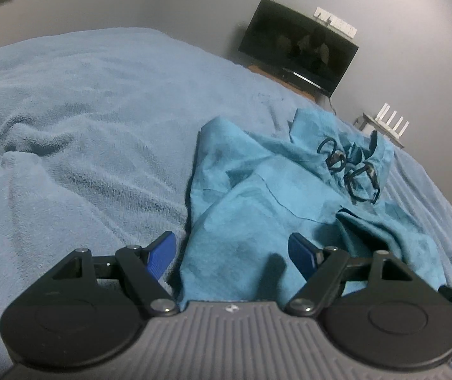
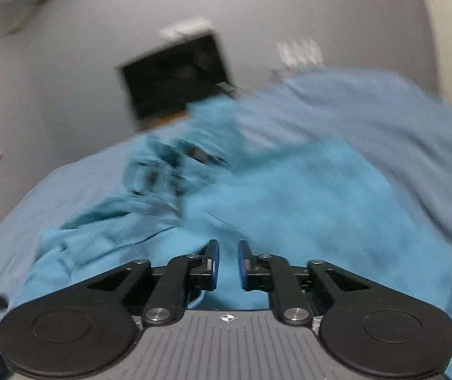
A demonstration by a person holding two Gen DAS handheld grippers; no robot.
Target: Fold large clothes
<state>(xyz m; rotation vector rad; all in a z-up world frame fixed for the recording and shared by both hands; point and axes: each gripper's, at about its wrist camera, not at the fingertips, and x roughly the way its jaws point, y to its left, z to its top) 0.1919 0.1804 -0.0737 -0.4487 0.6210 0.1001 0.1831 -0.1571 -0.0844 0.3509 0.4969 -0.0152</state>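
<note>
On blue bedspread (image 1: pixel 67 126), crumpled teal garment (image 1: pixel 257 196), left claw (image 1: pixel 232 253) spread wide

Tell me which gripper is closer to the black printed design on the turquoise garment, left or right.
Hard to call. The left gripper hangs open over the turquoise garment, the black design far ahead to its right. The right gripper, nearly closed, sees it blurred ahead-left.
</note>
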